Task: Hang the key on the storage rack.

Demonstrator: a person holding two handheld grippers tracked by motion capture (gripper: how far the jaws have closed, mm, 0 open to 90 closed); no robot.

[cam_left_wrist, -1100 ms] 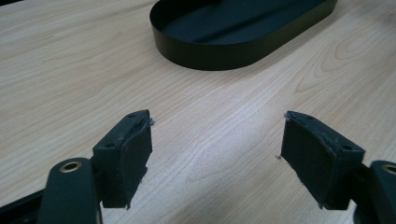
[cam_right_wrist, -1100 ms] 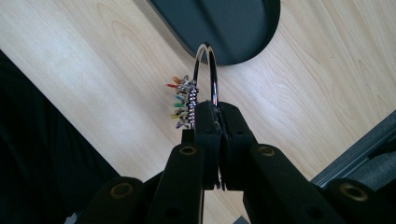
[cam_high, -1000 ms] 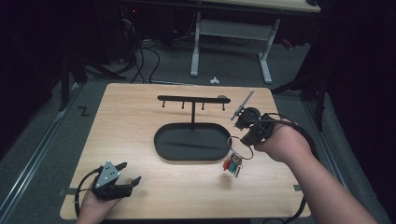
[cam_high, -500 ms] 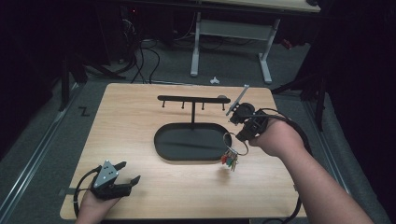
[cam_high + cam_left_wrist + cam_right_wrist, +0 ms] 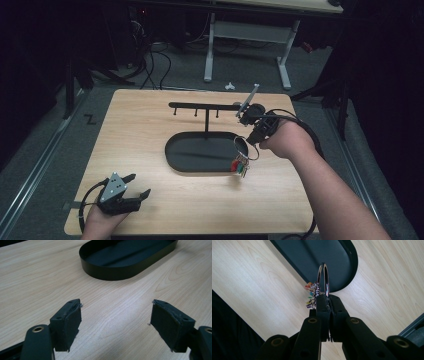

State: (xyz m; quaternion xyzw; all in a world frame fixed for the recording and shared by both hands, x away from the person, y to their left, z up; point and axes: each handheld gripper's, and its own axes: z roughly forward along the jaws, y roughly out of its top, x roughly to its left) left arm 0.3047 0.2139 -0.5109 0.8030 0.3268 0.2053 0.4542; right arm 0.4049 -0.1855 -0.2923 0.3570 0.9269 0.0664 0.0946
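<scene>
With its jaws clamped on the metal key ring (image 5: 324, 277), my right hand-held gripper (image 5: 256, 134) holds it just above the right end of the black oval tray (image 5: 180, 157); coloured tags (image 5: 241, 166) dangle from the ring over the tray's rim; my left hand-held gripper (image 5: 134, 185) rests on the wooden table (image 5: 140, 120) near its front-left corner, jaws apart, nothing between them.

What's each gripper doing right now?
Left gripper: open, holding nothing, low over the table.
Right gripper: shut on the key ring, by the tray's edge.
</scene>
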